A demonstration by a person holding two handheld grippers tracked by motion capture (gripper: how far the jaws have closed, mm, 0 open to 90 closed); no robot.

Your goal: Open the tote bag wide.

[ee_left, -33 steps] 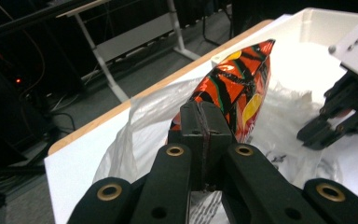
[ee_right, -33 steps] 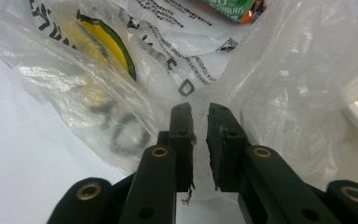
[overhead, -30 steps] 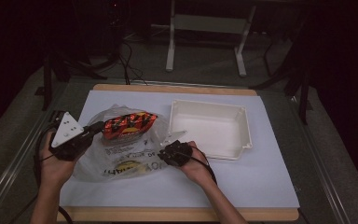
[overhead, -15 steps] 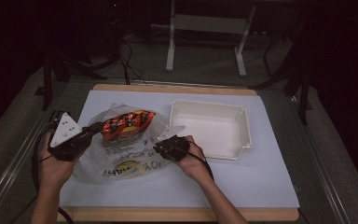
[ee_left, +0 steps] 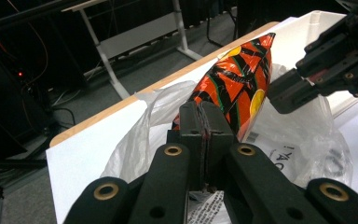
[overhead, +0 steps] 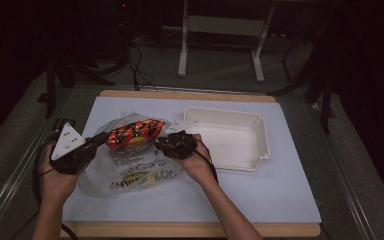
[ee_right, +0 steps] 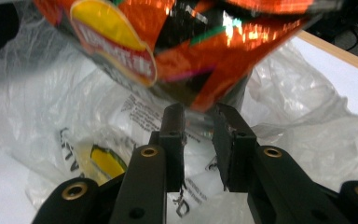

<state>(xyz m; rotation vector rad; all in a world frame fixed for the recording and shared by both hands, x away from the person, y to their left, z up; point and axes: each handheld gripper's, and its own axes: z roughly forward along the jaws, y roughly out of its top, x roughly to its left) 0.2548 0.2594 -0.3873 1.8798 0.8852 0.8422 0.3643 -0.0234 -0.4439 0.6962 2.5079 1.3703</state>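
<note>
An orange-and-black foil snack bag hangs level above a crumpled clear plastic bag on the white mat. My left gripper is shut on the snack bag's left end seam, its jaws pressed together on the foil. My right gripper is at the snack bag's right end. Its jaws have just been opening and stand apart, with the foil's lower corner at their tips, unpinched. The right gripper's black body also shows beside the bag.
A white foam tray lies open and empty just right of my right hand. The plastic bag spreads under both grippers. The mat's wooden edge runs along the far side, with table legs and cables on the floor beyond.
My right hand has risen and shifted a little left, up to the snack bag's right end. The left hand and the snack bag have hardly moved.
</note>
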